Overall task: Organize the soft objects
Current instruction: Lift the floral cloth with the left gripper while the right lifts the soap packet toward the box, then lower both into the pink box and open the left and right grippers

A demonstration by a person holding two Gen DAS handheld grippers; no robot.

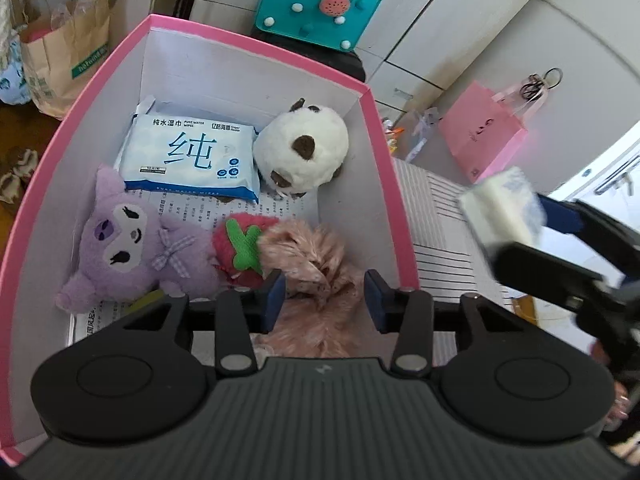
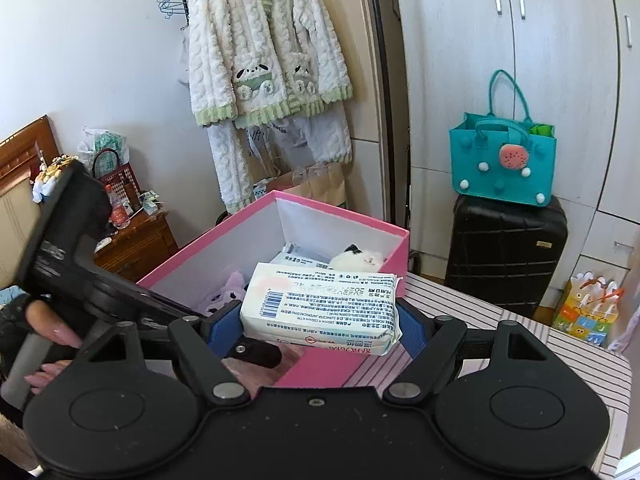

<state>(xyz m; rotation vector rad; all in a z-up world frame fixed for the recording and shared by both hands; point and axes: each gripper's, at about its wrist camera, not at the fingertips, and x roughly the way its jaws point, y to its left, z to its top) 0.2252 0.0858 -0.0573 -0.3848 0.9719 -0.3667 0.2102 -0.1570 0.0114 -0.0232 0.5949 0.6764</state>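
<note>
wipes pack (image 2: 320, 308) | clamped between right jaws | left jaws apart over pink fluffy toy (image 1: 316, 264)

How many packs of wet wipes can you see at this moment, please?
2. One blue wipes pack lies flat in the pink box, beside the panda plush. The second pack is clamped in the right gripper, above the box's near edge. Others may be hidden under toys.

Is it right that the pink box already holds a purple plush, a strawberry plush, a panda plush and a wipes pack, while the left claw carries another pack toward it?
Almost. The right claw, not the left, carries the other pack; the right wrist view shows it clamped there. The left claw hangs open over the pink box, which does hold the purple plush, strawberry plush, panda plush and wipes pack.
</note>
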